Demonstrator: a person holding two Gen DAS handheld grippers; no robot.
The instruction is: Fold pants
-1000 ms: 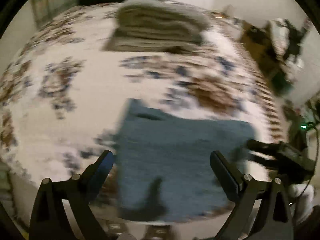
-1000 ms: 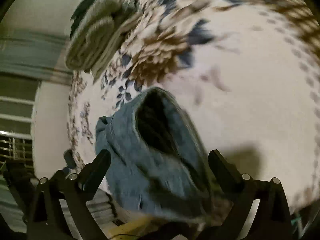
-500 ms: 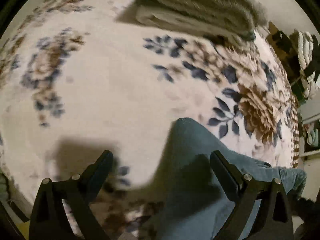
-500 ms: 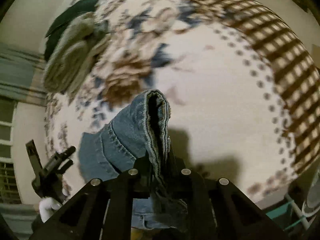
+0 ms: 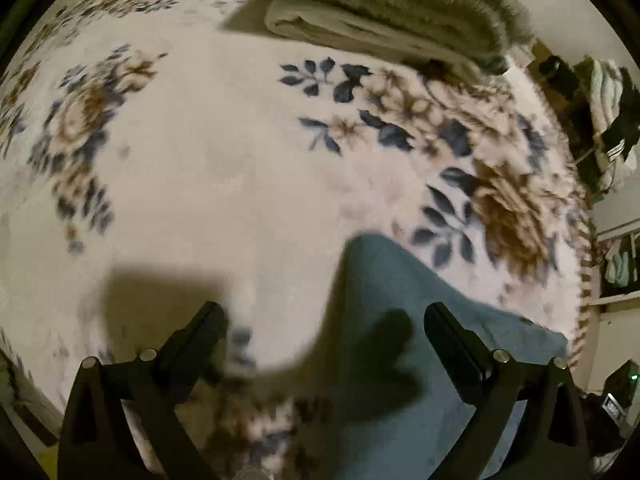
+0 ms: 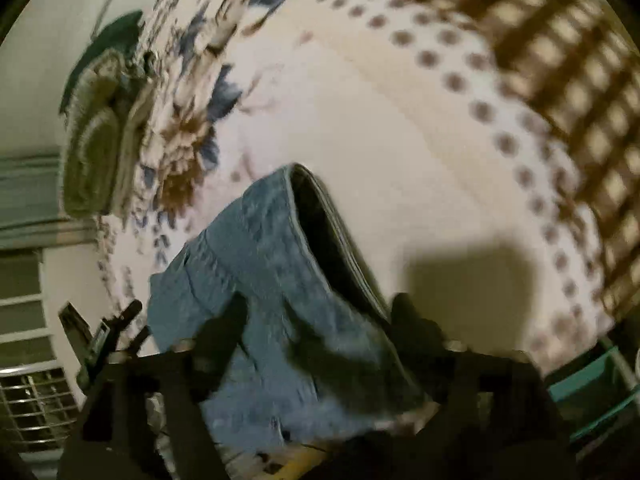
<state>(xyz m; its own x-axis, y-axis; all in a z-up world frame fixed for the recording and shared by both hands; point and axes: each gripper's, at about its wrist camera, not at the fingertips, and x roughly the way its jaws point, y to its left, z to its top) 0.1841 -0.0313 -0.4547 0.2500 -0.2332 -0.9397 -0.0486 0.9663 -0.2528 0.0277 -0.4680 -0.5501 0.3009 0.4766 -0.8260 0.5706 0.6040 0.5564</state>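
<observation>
Folded blue denim pants [image 5: 404,320] lie on a floral bedspread [image 5: 224,168]. My left gripper [image 5: 324,336] is open and empty just above the pants' left corner, with its right finger over the denim. In the right wrist view the pants [image 6: 272,264] bulge up in a thick fold. My right gripper [image 6: 320,328] is blurred; its fingers stand apart on either side of the denim edge, so it looks open. The left gripper [image 6: 100,336] shows at the left of that view.
A stack of folded beige-green blankets [image 5: 392,4] lies at the far side of the bed, also in the right wrist view [image 6: 96,148]. The bedspread's brown checked border [image 6: 568,80] marks the bed edge. Shelves with clothes [image 5: 612,128] stand at the right.
My right gripper was shut on the denim edge half a second ago; its fingers now stand apart. My left gripper stayed open and hardly moved.
</observation>
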